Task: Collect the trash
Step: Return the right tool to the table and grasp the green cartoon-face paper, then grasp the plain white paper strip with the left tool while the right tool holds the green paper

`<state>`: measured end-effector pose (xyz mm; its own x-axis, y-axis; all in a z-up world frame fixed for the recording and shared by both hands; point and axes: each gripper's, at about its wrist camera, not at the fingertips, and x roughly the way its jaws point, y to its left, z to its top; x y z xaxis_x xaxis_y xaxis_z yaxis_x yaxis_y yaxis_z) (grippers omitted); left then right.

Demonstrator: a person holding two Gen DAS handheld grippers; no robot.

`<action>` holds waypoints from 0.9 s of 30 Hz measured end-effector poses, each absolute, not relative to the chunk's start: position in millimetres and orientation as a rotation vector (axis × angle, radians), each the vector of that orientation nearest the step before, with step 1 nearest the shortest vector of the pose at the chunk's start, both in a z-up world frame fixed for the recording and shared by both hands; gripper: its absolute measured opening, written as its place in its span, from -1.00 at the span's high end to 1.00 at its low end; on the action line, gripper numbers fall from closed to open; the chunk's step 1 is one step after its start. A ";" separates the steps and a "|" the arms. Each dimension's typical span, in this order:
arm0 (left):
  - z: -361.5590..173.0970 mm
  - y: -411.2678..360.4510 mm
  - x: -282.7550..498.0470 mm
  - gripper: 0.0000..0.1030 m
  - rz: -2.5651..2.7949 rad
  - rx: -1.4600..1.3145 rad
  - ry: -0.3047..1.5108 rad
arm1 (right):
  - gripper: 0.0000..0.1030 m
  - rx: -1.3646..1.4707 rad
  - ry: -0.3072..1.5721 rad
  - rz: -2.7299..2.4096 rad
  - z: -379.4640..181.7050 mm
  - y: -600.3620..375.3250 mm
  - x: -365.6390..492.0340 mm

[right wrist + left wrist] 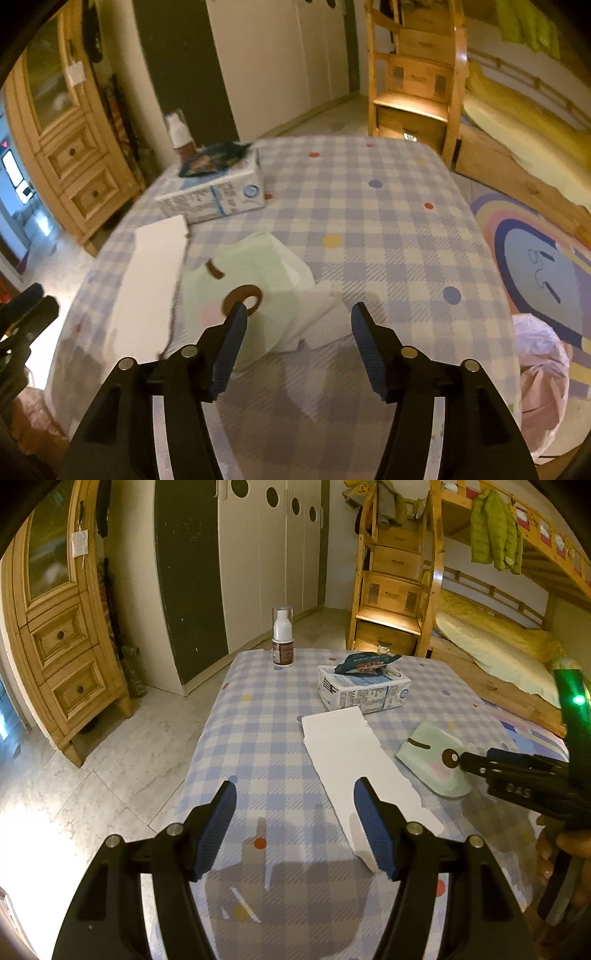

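My surface point(258, 716) is a table under a blue-and-white checked cloth with coloured dots, standing on a pale marble-look floor point(92, 768) in a bedroom. A carved pine cabinet point(62, 635) stands at nine o'clock, white wardrobe doors with round holes point(273, 554) at twelve, and a pine bunk bed with drawer steps point(402, 590) at two, a lime-green padded jacket point(493, 531) hanging from its rail. My left jaws point(295, 834) are spread with nothing between them; the long torn white paper strip point(354, 760) runs under the right pad towards twelve. Beyond it lies a white-and-blue milk carton point(362, 694) on its side with a dark blue crumpled snack wrapper point(365, 662) on top, and a small white spray bottle with a clear cap point(282, 638) stands at eleven. My right jaws point(299, 347) are also spread and empty, hovering over a mint-green tissue pack with a cartoon face point(243, 280) and loose white tissue point(314, 314). A pink plastic bag point(543, 365) sits off the surface edge at three.
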<state>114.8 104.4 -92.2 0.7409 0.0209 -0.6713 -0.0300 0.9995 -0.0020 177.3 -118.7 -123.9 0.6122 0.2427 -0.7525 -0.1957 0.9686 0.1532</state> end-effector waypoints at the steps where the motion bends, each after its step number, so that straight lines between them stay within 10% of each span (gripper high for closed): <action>1: -92.4 104.8 114.5 -0.25 0.027 -0.015 0.737 | -0.14 0.039 0.867 0.250 -124.4 -115.7 176.1; 10: -92.2 100.2 106.2 -0.25 0.014 -0.018 0.753 | 0.90 0.053 0.836 0.348 -121.7 -111.1 154.9; 27: -117.9 33.4 105.0 -0.75 -0.047 0.029 0.843 | 0.95 0.093 0.606 0.188 -50.9 -180.3 93.0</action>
